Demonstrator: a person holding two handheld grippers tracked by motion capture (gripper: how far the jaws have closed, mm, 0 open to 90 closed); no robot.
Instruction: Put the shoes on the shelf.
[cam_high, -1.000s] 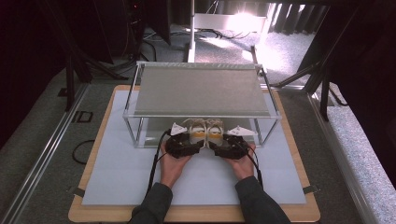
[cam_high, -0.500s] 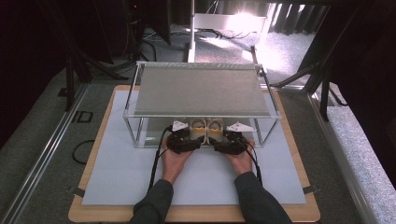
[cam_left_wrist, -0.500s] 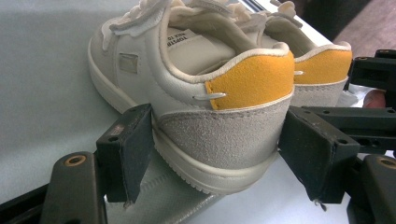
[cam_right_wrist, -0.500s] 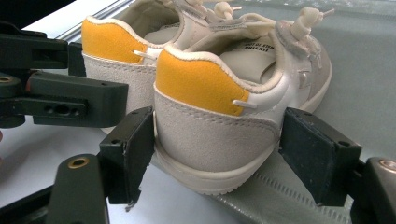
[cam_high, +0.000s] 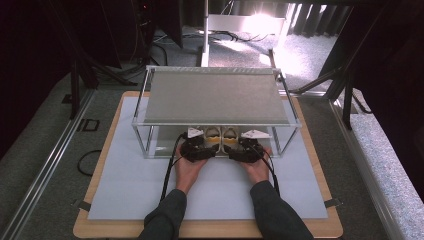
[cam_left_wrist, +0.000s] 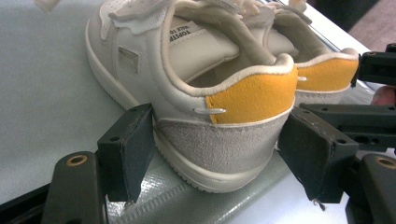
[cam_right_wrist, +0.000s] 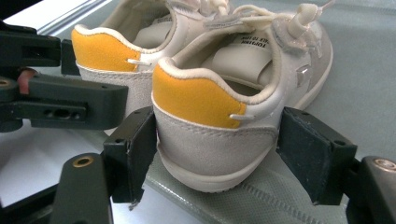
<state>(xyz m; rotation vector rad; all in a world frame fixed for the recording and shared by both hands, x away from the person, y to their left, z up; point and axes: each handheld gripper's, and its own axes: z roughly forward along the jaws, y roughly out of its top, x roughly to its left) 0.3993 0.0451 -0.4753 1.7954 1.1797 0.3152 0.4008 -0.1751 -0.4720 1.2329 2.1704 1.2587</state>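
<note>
Two small white shoes with yellow heel tabs stand side by side under a shelf rack, heels toward me. The left shoe (cam_high: 212, 134) (cam_left_wrist: 224, 140) has its heel between the black pads of my left gripper (cam_high: 209, 144) (cam_left_wrist: 217, 161), which touch both sides. My right gripper (cam_high: 233, 144) (cam_right_wrist: 217, 161) straddles the heel of the right shoe (cam_high: 230, 134) (cam_right_wrist: 215, 140). Its jaws have just been closing, and the pads lie against the heel's sides. Each gripper view also catches the other shoe (cam_left_wrist: 327, 74) (cam_right_wrist: 102, 51) and the other gripper's jaw beside it.
The rack (cam_high: 215, 95) is a metal frame with a perforated top shelf low over the shoes, and posts at its front corners. Under the shoes is a grey-green mat (cam_right_wrist: 261, 200). A white sheet (cam_high: 125, 190) covers the wooden board (cam_high: 85, 227) in front.
Little differs: both hands stay at the rack's front edge with the grippers at the shoes' heels, perhaps slightly farther in.
</note>
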